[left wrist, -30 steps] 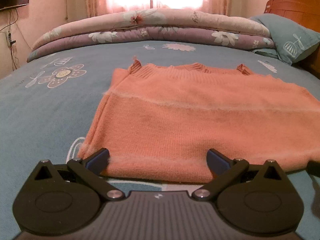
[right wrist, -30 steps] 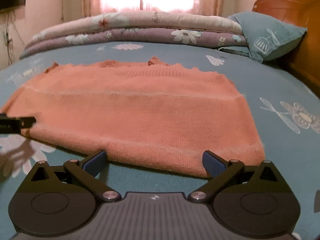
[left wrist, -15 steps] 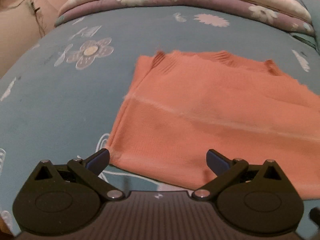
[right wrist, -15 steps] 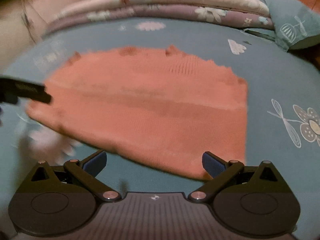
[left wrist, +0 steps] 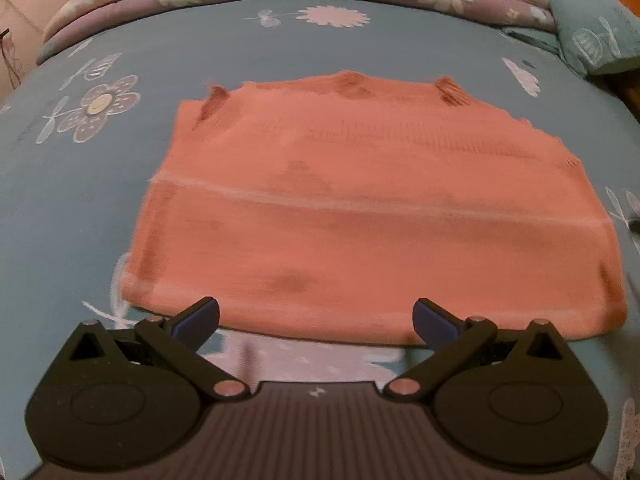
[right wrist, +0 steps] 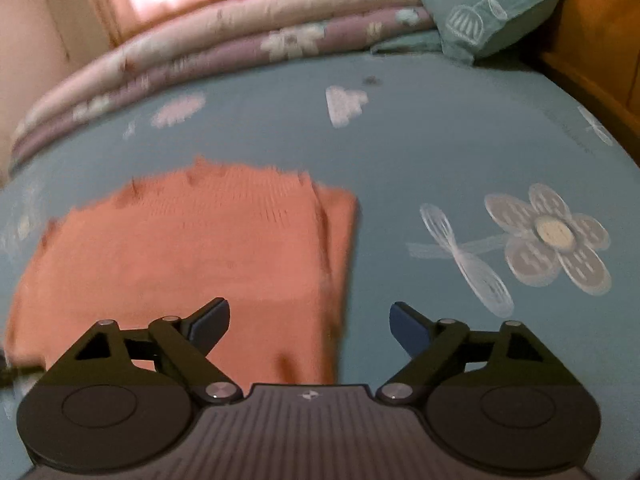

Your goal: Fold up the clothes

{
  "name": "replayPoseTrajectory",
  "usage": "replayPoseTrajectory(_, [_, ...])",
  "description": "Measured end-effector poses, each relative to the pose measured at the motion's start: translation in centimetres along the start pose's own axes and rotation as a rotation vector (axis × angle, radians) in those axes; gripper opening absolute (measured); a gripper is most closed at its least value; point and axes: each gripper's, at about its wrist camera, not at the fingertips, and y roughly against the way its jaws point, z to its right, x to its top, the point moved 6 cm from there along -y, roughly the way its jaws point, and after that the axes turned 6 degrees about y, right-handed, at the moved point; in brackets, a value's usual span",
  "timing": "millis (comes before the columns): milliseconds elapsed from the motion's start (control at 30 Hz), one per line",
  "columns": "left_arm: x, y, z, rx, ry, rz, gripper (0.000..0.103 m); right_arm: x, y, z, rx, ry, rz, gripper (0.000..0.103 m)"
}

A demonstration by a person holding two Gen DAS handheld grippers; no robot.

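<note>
**Both grippers empty above one folded sweater**

The left gripper point(left wrist: 316, 316) has its fingers spread wide, holding nothing. The right gripper point(right wrist: 309, 320), jaws just closing slightly, also grips nothing, likely lining up on the side edge for another fold. One orange sweater point(left wrist: 360, 208) lies flat on the bed point(left wrist: 60, 200), beside one pillow point(right wrist: 492, 8).

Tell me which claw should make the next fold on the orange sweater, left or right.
Probably right. The right claw is open directly over the orange sweater's right side edge, so it could grab there and fold across. The left claw, also open, faces the middle of the near hem.
</note>
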Motion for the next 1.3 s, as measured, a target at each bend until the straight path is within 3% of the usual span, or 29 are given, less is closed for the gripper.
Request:
replayPoseTrajectory(133, [2.5,-0.1,-2.9,-0.04,-0.009,0.012,0.102,4.8,-2.3,0.9,0.092,-0.235,0.081,0.089])
replayPoseTrajectory(233, [4.8,-0.3,-4.9,-0.047,-0.011,0.06,0.102,6.6,-4.1,2.5,0.1,-0.393,0.126,0.09])
replayPoseTrajectory(367, [6.1,-1.6,-7.1,-0.035,0.021,0.061,0.102,7.3,-6.7,4.4,0.196,-0.573,0.121,0.091])
replayPoseTrajectory(500, [6.2,-2.6,-8.1,-0.026,0.074,0.013,0.102,6.8,-10.9,6.2,0.277,-0.738,0.049,0.092])
replayPoseTrajectory(567, [6.4,-2.8,-8.2,-0.039,0.088,0.015,0.102,6.7,-11.9,6.4,0.271,-0.759,0.015,0.092])
replayPoseTrajectory(700, [6.7,-3.0,-8.1,-0.05,0.08,0.011,0.102,7.0,-12.7,4.9,0.239,-0.644,-0.02,0.094])
replayPoseTrajectory(833, [6.8,-3.3,-8.5,-0.045,0.091,0.012,0.102,6.3,-15.4,4.8,0.211,-0.621,-0.092,0.094])
replayPoseTrajectory(1000, [6.9,-3.8,-8.6,-0.029,0.11,-0.004,0.102,6.9,-16.1,4.8,0.213,-0.56,-0.092,0.097])
replayPoseTrajectory(1233, [9.3,-3.5,-8.0,-0.039,0.108,0.057,0.102,7.6,-13.4,6.0,0.236,-0.653,-0.052,0.098])
replayPoseTrajectory(1300, [9.9,-3.8,-7.8,-0.041,0.109,0.066,0.102,6.8,-13.5,5.8,0.233,-0.653,-0.078,0.099])
